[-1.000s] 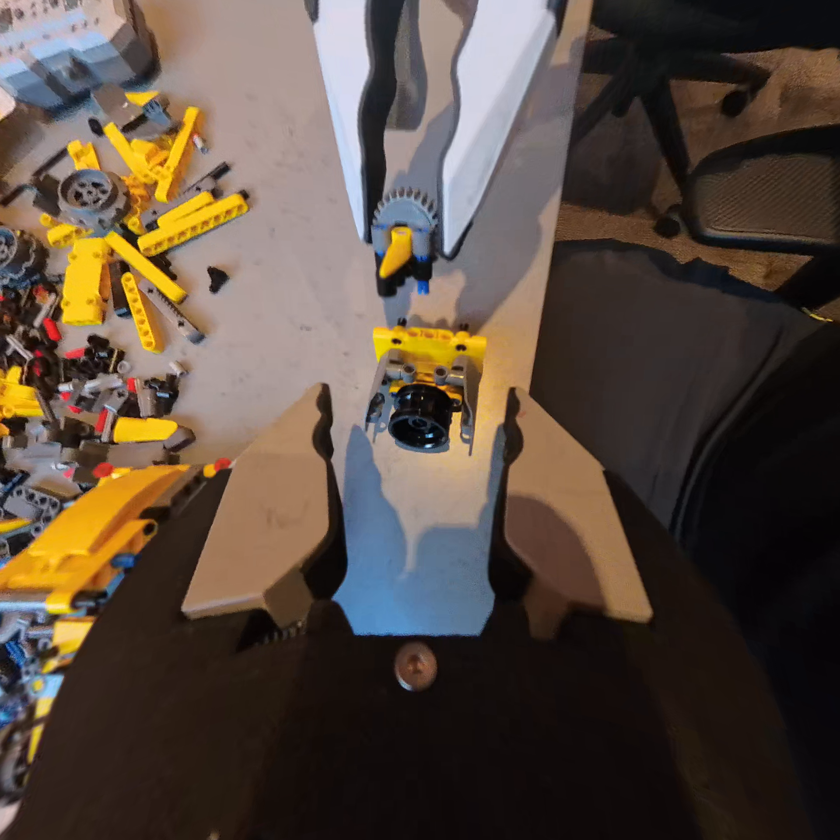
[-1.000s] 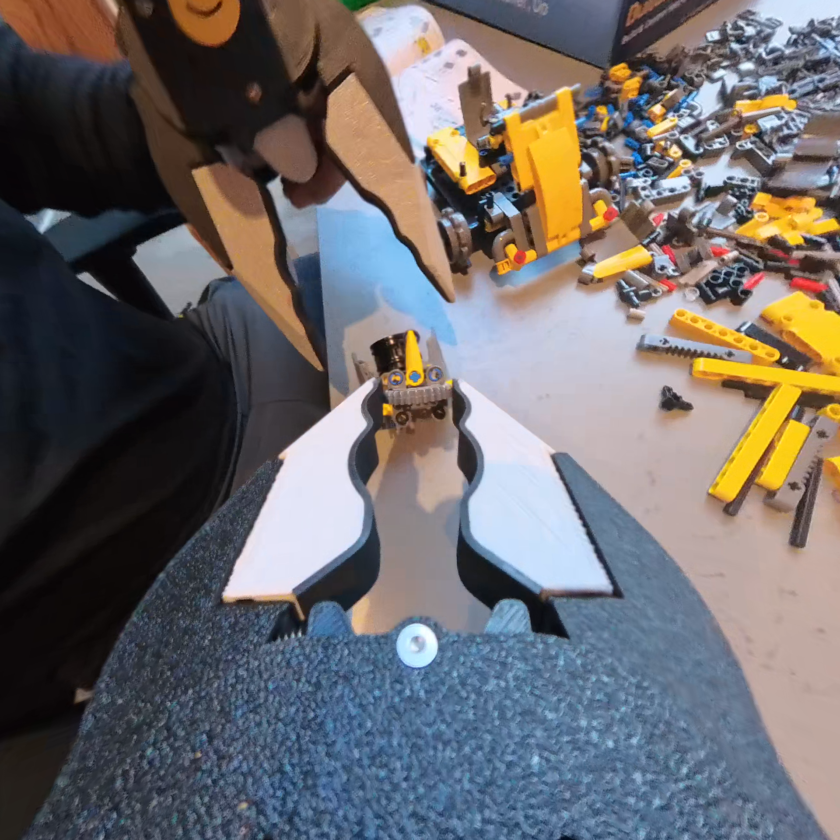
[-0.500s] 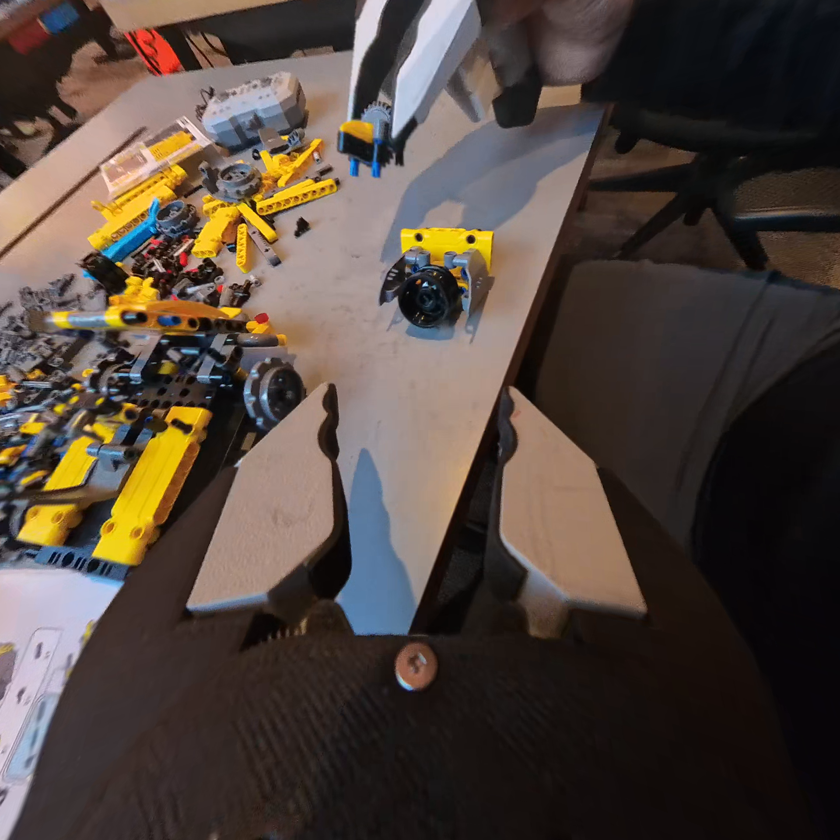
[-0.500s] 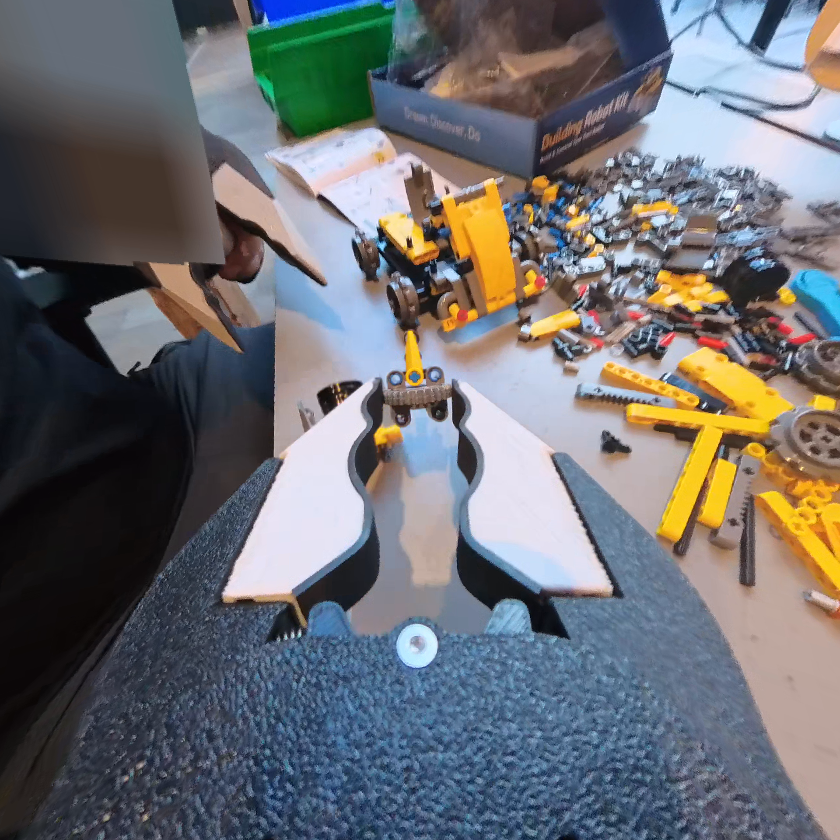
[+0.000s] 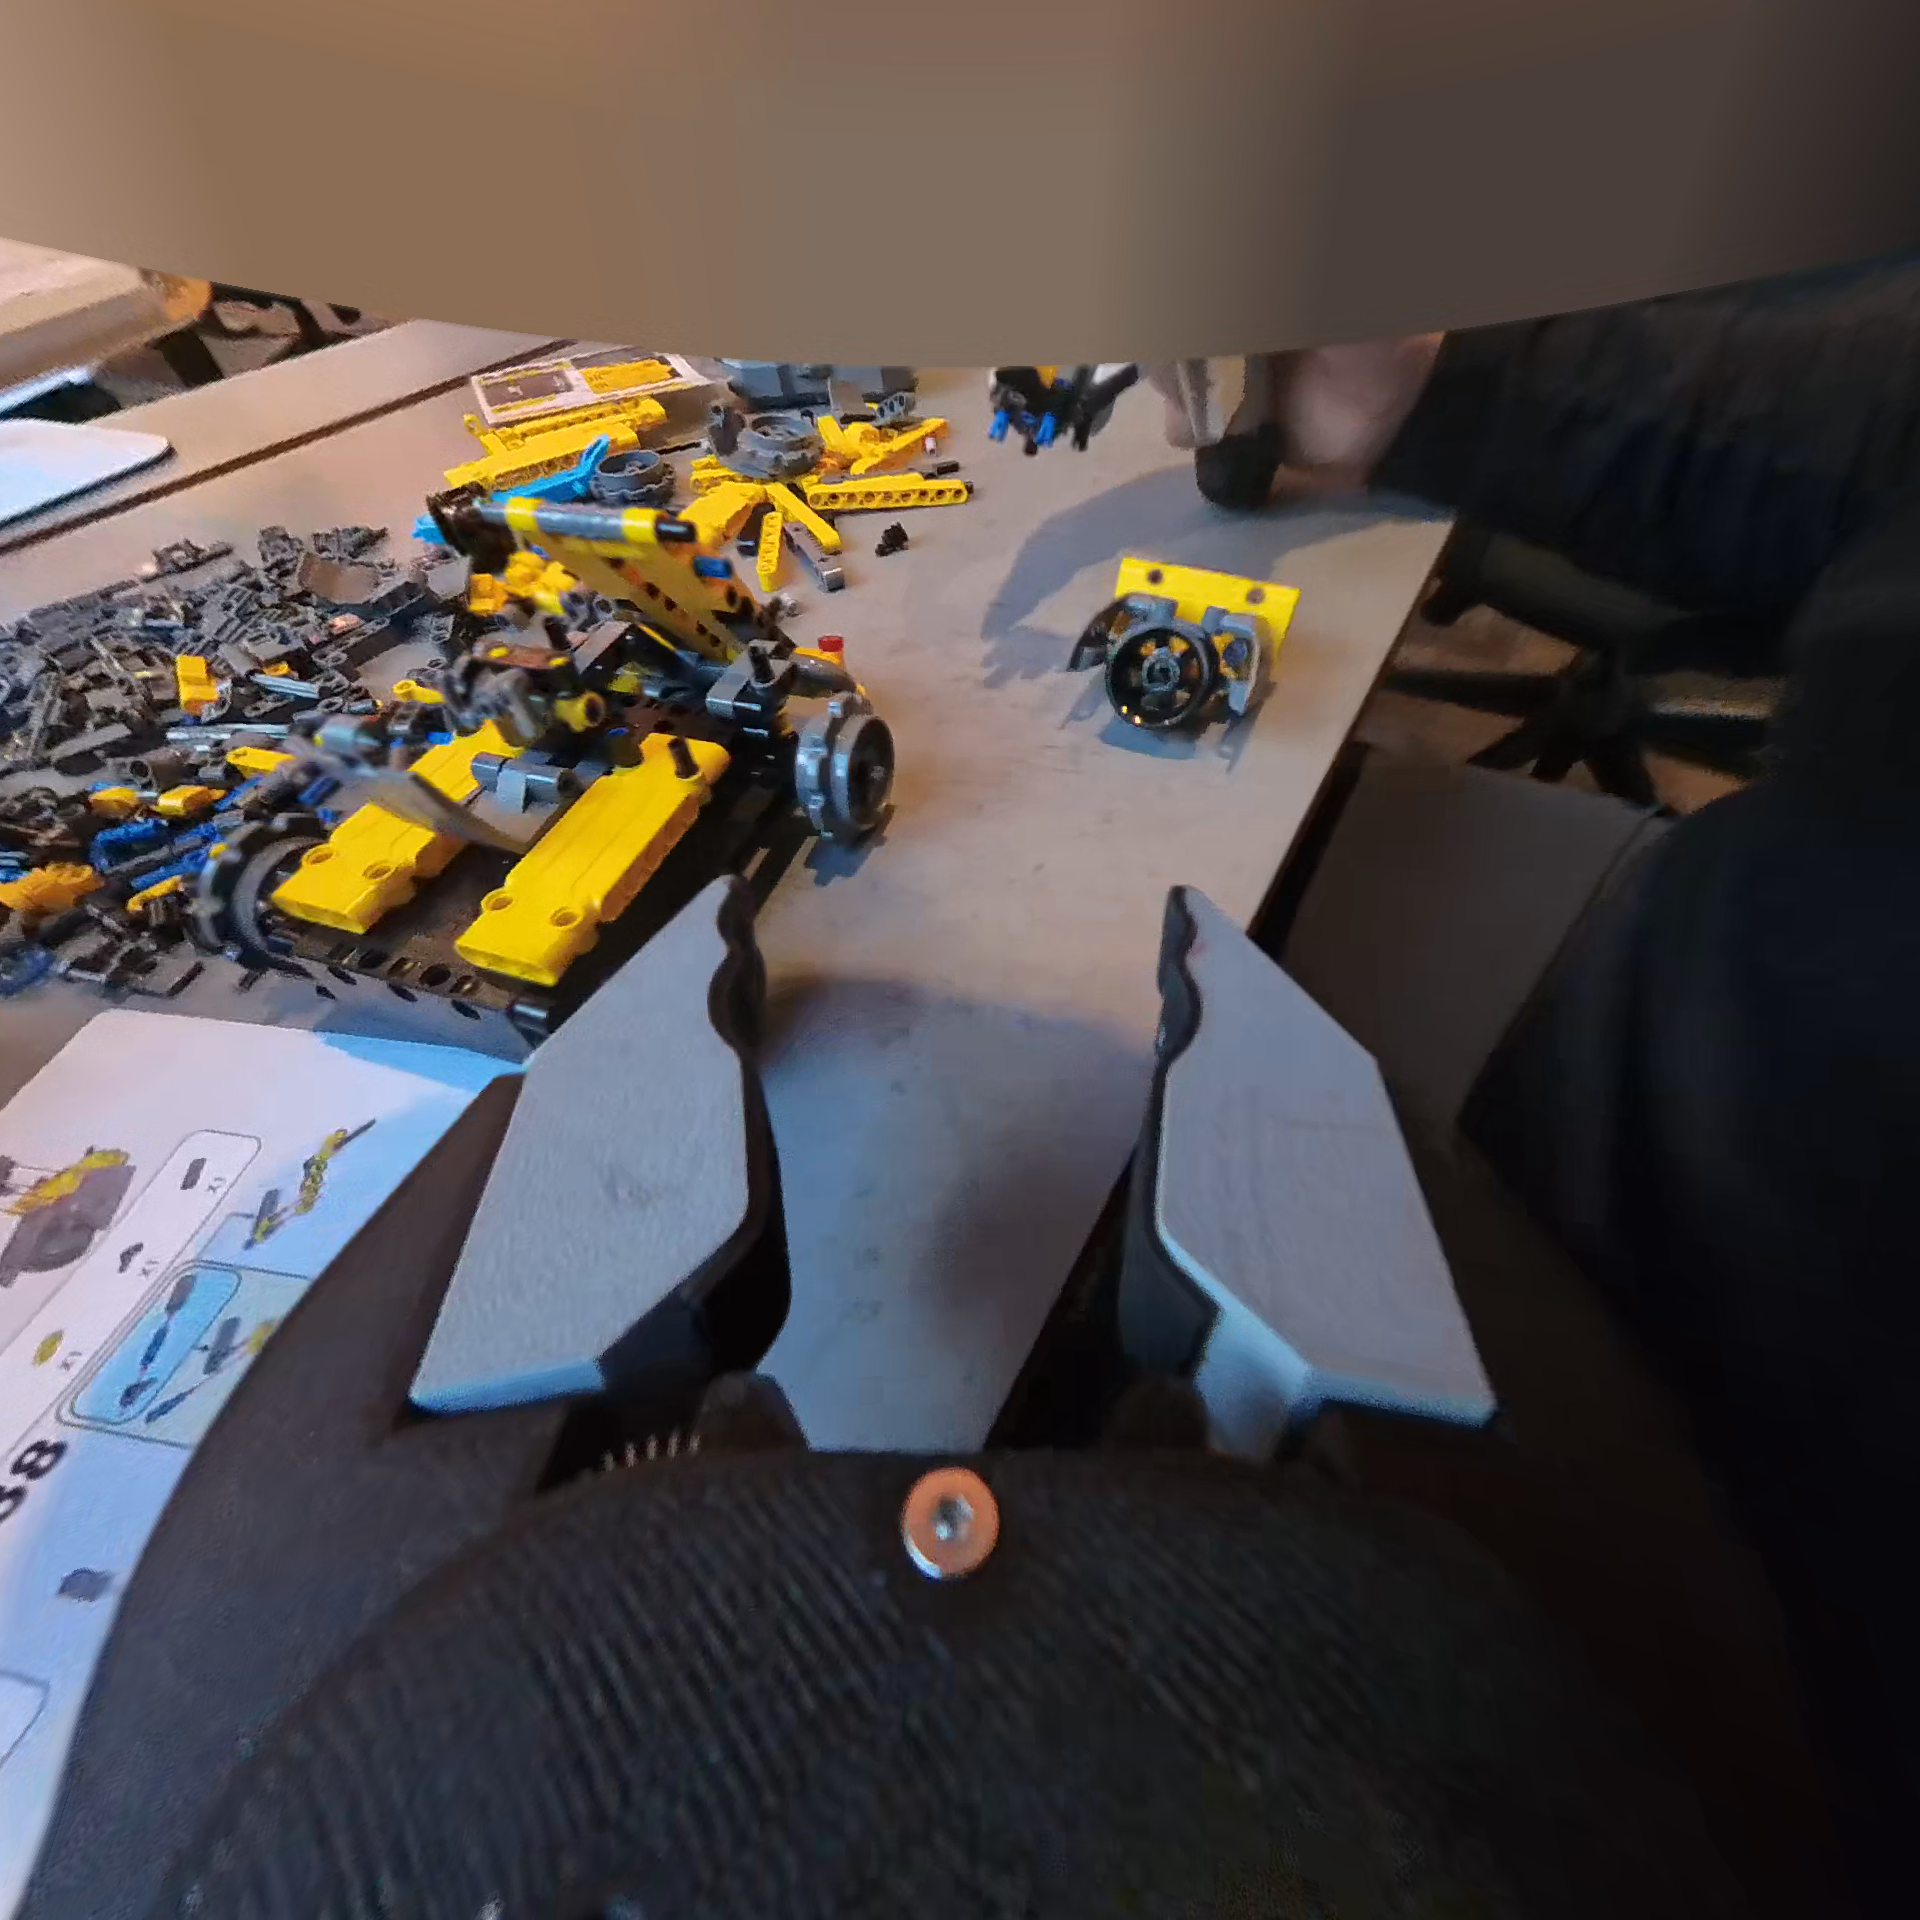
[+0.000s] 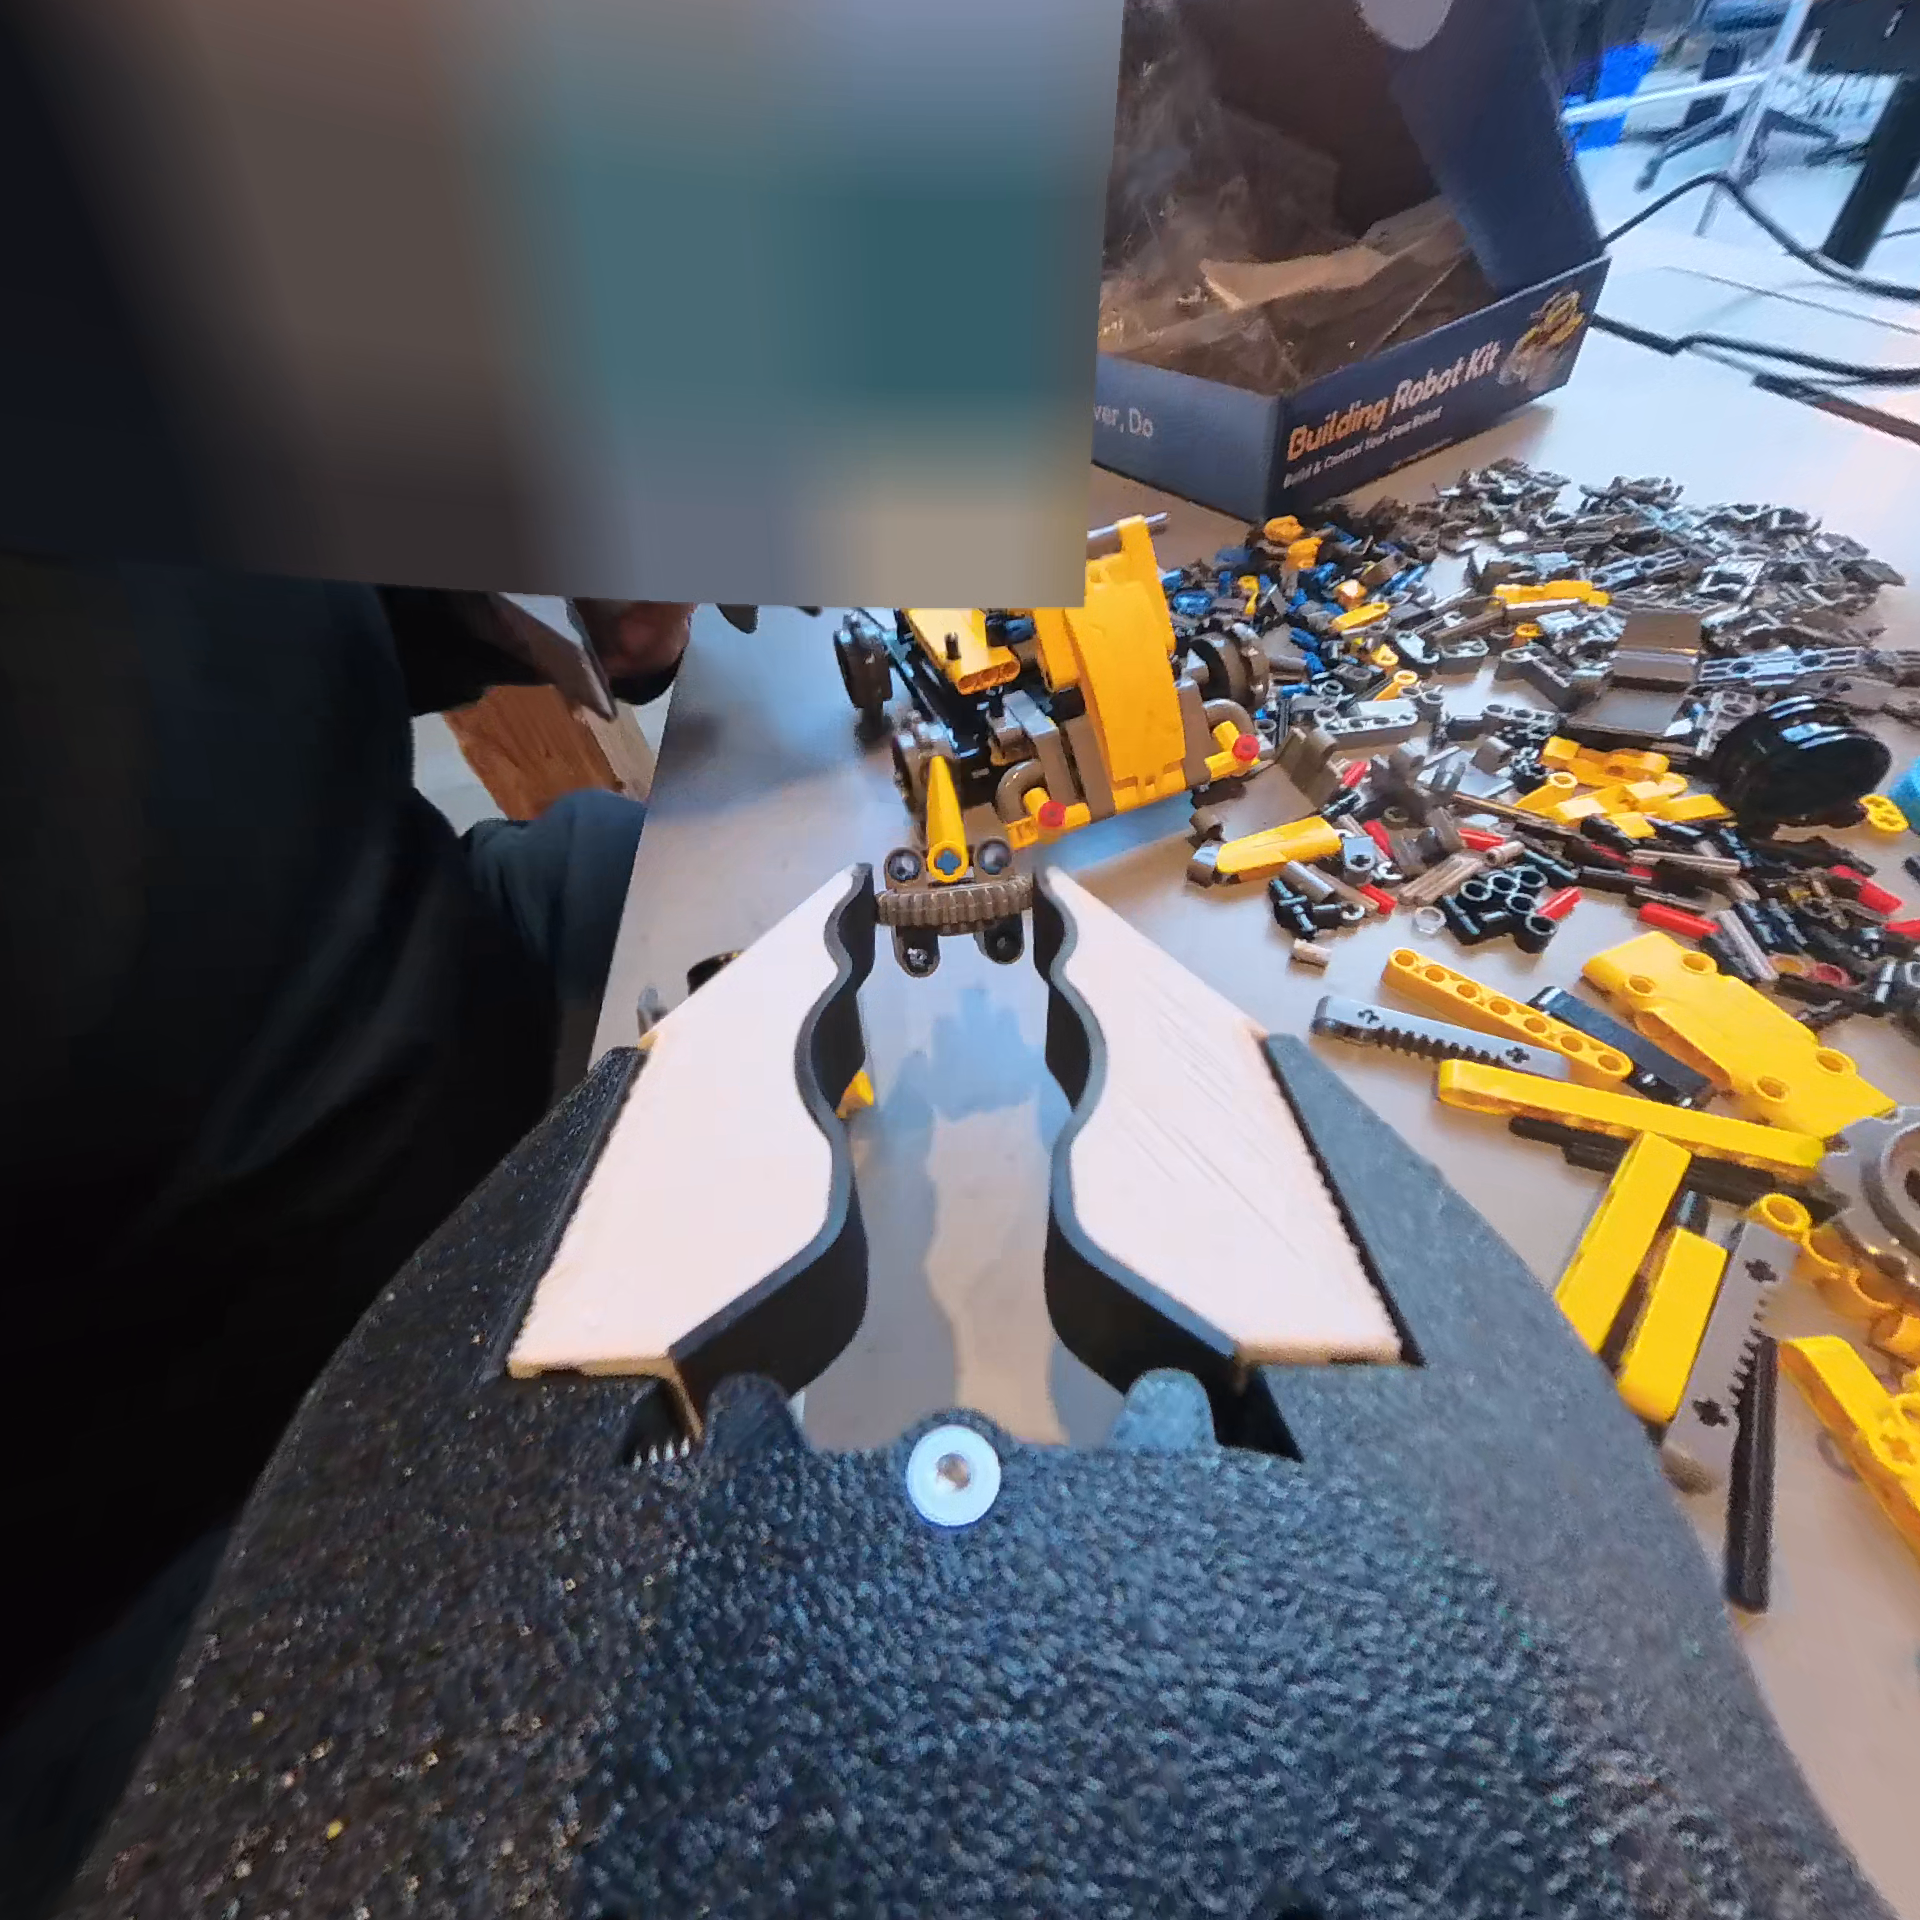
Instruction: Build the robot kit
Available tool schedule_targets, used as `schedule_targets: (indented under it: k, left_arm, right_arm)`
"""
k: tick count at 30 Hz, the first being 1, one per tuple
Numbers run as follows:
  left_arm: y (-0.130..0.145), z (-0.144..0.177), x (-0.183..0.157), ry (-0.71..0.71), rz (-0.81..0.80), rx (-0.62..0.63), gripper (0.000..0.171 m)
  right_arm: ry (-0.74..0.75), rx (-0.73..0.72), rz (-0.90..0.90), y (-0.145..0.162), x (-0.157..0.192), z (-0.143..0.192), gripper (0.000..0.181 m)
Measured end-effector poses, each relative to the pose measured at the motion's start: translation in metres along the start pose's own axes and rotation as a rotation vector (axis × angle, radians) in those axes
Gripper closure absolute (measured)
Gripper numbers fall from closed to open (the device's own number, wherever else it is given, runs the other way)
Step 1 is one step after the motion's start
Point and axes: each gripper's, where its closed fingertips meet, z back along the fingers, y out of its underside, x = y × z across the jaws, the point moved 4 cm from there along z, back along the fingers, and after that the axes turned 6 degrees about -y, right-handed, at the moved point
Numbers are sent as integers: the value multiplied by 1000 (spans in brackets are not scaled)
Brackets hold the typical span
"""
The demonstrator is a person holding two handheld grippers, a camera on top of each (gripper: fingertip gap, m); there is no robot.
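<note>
The right tool, its pale fingers drawn narrow, grips a small gear assembly by its grey toothed part, held between the fingertips above the grey worktop close to its near edge. A yellow pointed piece with a blue pin rises from the top of the assembly, and two black connectors hang below it.

The left tool hangs with its fingers spread wide and nothing between them, over the same near edge of the worktop.

Beyond the left tool, just inside that edge, rests a wheel hub assembly: a black rim in a grey frame with a yellow plate behind it, standing apart from everything else. Left of it sits a partly built yellow and black vehicle with grey wheels, and an open instruction booklet lies beside the vehicle by the left tool's body.

Loose parts in yellow, black, grey, blue and red spread across the middle of the worktop, among them long yellow beams and a grey toothed rack. A dark blue cardboard box holding clear plastic bags stands at the far side. A person in dark clothing sits along the near edge.
</note>
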Motion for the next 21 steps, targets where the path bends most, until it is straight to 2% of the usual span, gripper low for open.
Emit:
schedule_targets:
  k: [5, 10, 16, 21]
  left_arm:
    - [-3, -14, -7, 61, 40, 60, 93]
    - [-14, -38, -34, 147, -36, 135, 100]
    - [-16, -80, -54, 254, -119, 267, 89]
    - [-20, -104, -65, 324, -114, 313, 83]
  right_arm:
    - [-12, -25, -29, -3, -3, 3, 152]
    - [5, 88, -69, 9, 14, 5, 152]
    - [9, 210, -67, 21, 45, 5, 152]
    - [-13, 219, -162, 21, 47, 4, 152]
